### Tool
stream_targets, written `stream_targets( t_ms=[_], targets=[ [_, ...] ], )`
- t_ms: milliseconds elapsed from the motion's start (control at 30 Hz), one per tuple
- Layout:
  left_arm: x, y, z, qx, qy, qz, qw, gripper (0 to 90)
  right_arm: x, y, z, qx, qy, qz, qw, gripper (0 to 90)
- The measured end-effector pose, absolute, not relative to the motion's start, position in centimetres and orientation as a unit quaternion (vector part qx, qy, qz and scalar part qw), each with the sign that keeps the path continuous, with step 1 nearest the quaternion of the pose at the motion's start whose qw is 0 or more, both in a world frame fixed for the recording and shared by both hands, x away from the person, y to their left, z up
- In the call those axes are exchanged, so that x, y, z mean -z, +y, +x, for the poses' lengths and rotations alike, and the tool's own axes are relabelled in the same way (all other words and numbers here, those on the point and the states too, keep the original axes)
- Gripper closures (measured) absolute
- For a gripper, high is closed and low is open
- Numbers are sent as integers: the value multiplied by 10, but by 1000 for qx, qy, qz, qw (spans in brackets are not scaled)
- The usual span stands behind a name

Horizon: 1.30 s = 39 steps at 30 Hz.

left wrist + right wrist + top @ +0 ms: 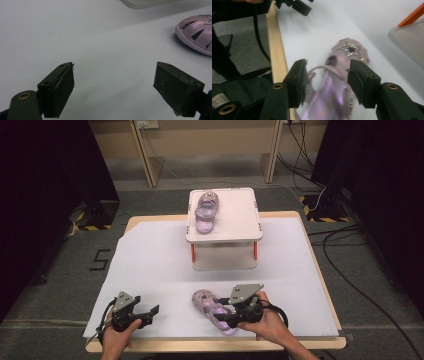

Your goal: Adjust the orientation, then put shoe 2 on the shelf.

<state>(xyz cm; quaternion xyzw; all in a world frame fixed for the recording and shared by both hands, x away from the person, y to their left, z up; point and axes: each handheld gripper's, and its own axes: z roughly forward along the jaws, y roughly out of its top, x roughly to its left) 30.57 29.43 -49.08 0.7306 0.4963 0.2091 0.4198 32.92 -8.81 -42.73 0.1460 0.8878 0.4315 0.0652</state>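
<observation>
Nearest me, my right gripper (325,82) straddles the near sandal (214,310) with jaws part open and not yet gripping, my left gripper (113,91) waits wide open and empty, so I judge closing and lifting toward the stand (235,215) beside its mate (206,211) comes next.

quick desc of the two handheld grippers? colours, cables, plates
Both the left gripper and the right gripper are black, each topped by a grey three-cornered plate and trailing a black cable. Jaws are blocky black pads with brass-coloured rivets at their bases. No sleeves visible on the forearms.
</observation>
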Motion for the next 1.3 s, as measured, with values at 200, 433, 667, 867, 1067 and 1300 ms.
stream_targets(
  t_ms=[200, 433, 667, 867, 1067, 1300],
  targets=[
    [491, 295, 306, -209, 498, 730, 418, 160, 438, -94, 337, -418, 893, 144, 85, 447],
    [491, 295, 306, -209, 499, 730, 418, 160, 454, -84, 339, -392, 905, 130, 100, 431],
    [491, 295, 306, -209, 499, 731, 417, 159, 463, -69, 340, -386, 908, 115, 116, 466],
    [491, 295, 306, -209, 498, 730, 419, 160, 461, -61, 338, -391, 906, 108, 121, 568],
    [491, 295, 305, -207, 500, 729, 419, 159, 457, -65, 336, -394, 900, 111, 148, 745],
    [491, 295, 305, -210, 498, 729, 419, 160, 450, -71, 337, -413, 889, 116, 157, 800]
  ],
)
